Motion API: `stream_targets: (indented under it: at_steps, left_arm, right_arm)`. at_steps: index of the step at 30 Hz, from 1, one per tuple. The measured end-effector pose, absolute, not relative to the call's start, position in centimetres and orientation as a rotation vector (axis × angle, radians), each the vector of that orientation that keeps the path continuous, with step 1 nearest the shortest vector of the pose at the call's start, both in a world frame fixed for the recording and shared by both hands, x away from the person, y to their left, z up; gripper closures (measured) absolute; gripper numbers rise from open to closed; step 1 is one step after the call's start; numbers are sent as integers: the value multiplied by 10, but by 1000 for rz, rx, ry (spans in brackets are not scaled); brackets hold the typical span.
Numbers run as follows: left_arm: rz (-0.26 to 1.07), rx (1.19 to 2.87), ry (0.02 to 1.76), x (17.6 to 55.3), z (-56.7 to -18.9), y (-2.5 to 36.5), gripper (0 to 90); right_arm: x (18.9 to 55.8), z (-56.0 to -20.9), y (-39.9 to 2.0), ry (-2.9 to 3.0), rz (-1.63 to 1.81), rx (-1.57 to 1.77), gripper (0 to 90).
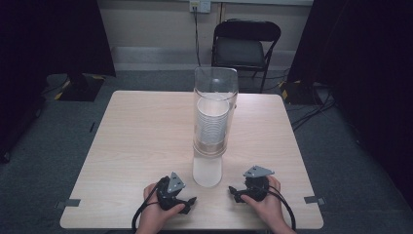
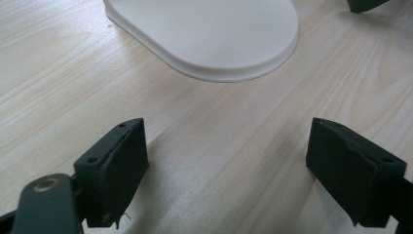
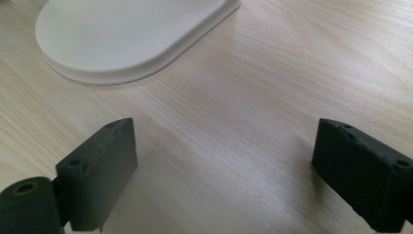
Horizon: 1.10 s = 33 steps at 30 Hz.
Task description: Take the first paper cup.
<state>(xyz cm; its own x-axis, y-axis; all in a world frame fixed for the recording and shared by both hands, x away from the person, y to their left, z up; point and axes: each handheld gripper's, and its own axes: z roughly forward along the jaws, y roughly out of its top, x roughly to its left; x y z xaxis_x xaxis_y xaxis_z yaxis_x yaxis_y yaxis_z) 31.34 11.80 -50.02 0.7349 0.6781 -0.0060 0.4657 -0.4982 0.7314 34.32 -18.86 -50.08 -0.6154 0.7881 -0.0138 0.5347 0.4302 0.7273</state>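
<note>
At the near edge of the pale wood-grain bench point(image 1: 141, 136), the person's two hands rest on the surface, each around a black two-jaw gripper with a grey three-cornered plate on top. The left gripper point(image 1: 191, 201) lies just left of the white rounded base point(image 1: 207, 171) of a tall clear plastic cup dispenser point(image 1: 214, 117), its jaws pointing toward that base; the right gripper point(image 1: 233, 192) lies just right of the base, jaws pointing inward from the other side. In the left gripper view the left gripper point(image 2: 228, 165) has its jaws spread wide with nothing but bare bench point(image 2: 73, 73) between them, and the flat white base point(image 2: 209, 34) lies a little ahead, apart from the jaws. The right gripper view matches: the right gripper point(image 3: 224, 170) is spread wide over bare wood point(image 3: 302, 63), with the white base point(image 3: 126, 39) ahead and to the left, untouched. The dispenser stands upright near the middle of the bench, toward the person's side, and its transparent tube holds a stack of white ribbed paper cups point(image 1: 212, 123) in its middle part. Beyond the far edge of the bench, a black folding chair point(image 1: 246, 44) stands on grey carpet against the wall.
</note>
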Motion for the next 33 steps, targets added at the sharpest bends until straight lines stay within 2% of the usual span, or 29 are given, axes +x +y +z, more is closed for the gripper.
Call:
stream_targets:
  at_steps: [2, 7, 18, 24, 33]
  left_arm:
    - [365, 2188, 858, 313, -500, 118, 149]
    - [363, 2187, 858, 314, -500, 118, 148]
    - [362, 2191, 858, 314, -500, 118, 148]
    - [363, 2194, 855, 314, -500, 118, 148]
    - [360, 2184, 862, 314, -500, 118, 148]
  right_arm:
    - [343, -501, -189, 2336, 1001, 1127, 104]
    - [341, -499, -187, 2343, 1035, 1101, 219]
    - [339, -469, -167, 2363, 1189, 943, 202]
    - [350, -452, -157, 2317, 1326, 965, 197]
    - [361, -433, -141, 2319, 1355, 952, 201]
